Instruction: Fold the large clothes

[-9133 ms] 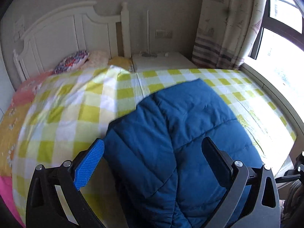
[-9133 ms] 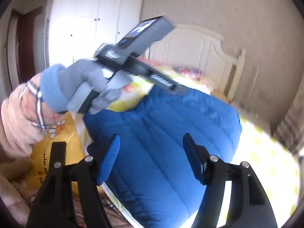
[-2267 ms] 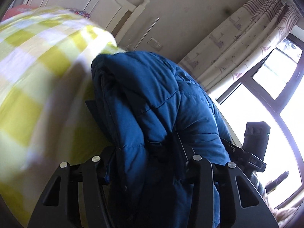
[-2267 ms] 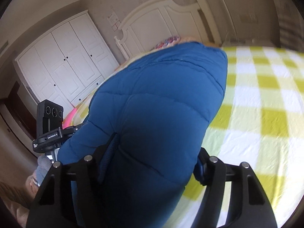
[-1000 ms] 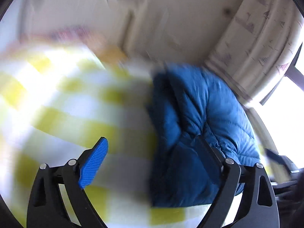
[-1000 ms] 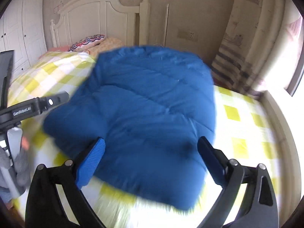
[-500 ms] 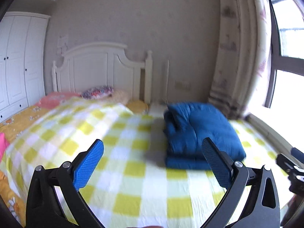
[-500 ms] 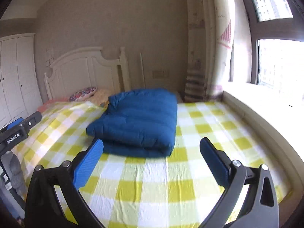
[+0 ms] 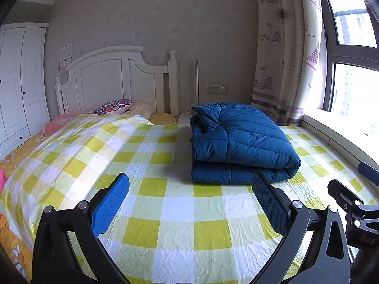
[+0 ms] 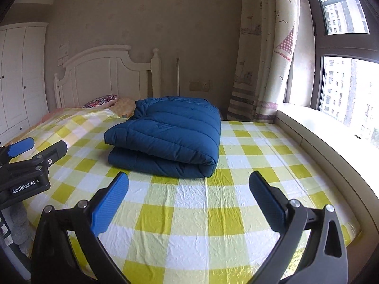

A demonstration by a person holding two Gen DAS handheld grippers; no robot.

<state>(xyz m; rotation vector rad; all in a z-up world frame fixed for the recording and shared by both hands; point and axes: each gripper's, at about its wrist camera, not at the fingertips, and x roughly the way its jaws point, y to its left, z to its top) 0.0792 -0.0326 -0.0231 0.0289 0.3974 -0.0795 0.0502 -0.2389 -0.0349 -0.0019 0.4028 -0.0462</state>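
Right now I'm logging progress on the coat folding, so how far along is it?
Done: the blue coat lies doubled into a compact bundle on the checked bedspread. In hand: nothing; the left gripper and right gripper hover apart from it, jaws open. Left: nothing visible, perhaps tidying the loose collar end.

folded blue coat (image 10: 165, 137) (two layers), checked sheet (image 10: 213, 215)

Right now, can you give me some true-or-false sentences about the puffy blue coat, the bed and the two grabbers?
1. The puffy blue quilted coat lies folded on the yellow-and-white checked bed cover. True.
2. The left gripper is clamped on the coat. False: it is open and apart from it.
3. The right gripper is open and holds nothing. True.
4. The coat hangs on the white wooden headboard. False: it lies on the bed.
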